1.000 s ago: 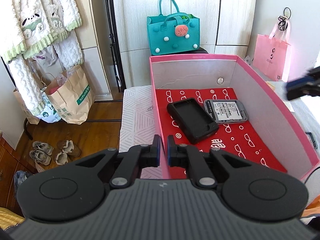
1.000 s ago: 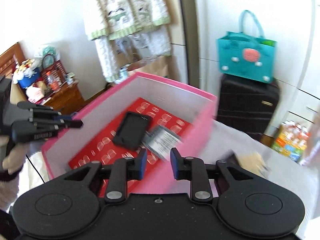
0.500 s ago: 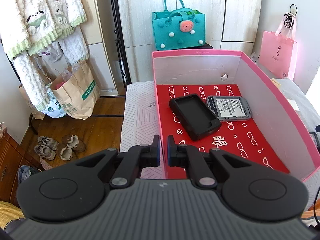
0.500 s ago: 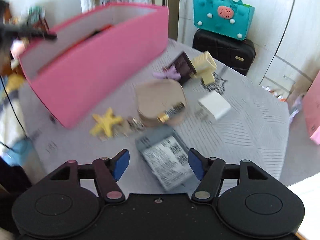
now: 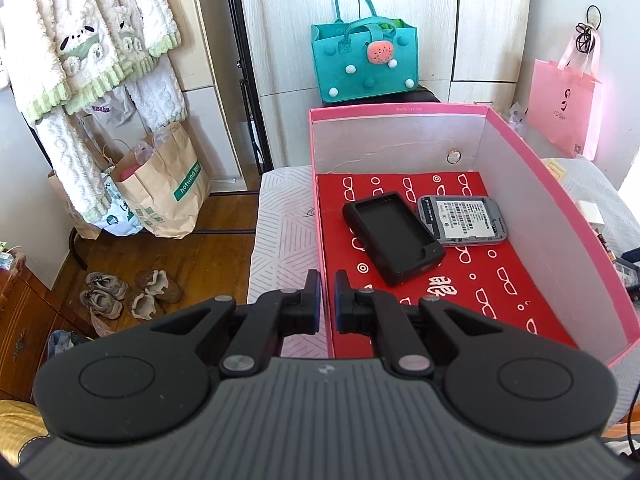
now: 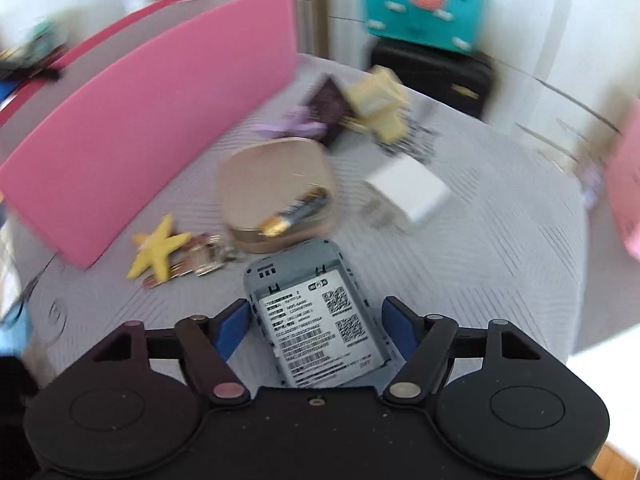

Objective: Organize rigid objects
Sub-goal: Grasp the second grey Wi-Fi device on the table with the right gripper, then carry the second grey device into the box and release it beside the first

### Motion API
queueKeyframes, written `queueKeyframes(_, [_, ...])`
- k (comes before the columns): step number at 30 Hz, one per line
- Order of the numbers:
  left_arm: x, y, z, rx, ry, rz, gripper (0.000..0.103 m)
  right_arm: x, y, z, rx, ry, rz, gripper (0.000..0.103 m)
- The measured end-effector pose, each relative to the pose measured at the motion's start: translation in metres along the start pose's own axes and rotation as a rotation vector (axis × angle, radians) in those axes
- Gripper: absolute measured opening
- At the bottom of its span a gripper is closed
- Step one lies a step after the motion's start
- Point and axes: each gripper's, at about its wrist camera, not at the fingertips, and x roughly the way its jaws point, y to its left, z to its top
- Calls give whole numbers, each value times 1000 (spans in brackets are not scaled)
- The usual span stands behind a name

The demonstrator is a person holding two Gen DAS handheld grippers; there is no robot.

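Observation:
A pink box with a red patterned floor stands on the grey cloth. Inside lie a black case and a grey labelled device. My left gripper is shut on the box's near left wall, one finger on each side. In the right wrist view the box is at the left. A second grey labelled device lies flat on the cloth between the blue pads of my right gripper. Its jaws are opening, and the pads stand just off the device's sides.
Beyond the device lie a beige case with a battery on it, a yellow star, a white charger block, a yellow toy and a dark booklet. A teal bag stands behind the box.
My right gripper swung away from the box and came down over the loose items. Its jaws widened around the grey device. The left gripper kept its hold on the box wall.

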Motion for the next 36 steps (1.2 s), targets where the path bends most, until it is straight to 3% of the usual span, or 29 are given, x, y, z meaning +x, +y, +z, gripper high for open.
queueKeyframes(5, [-1, -4, 0, 28, -1, 18, 6, -5, 5, -7, 85, 6, -45, 74])
queueKeyframes(9, [-1, -6, 0, 46, 0, 26, 6, -6, 14, -18, 10, 18, -19, 85])
queueKeyframes(17, [-2, -6, -1, 37, 7, 20, 6, -6, 9, -18, 27, -41, -38, 84])
queueKeyframes(20, [-2, -5, -1, 32, 12, 15, 6, -8, 10, -16, 31, -51, -41, 66])
queueKeyframes(25, [-3, -4, -1, 34, 10, 17, 6, -16, 17, -20, 40, -65, -100, 66])
queueKeyframes(36, [-3, -6, -4, 35, 9, 17, 6, -66, 29, 4, 27, -239, -117, 66])
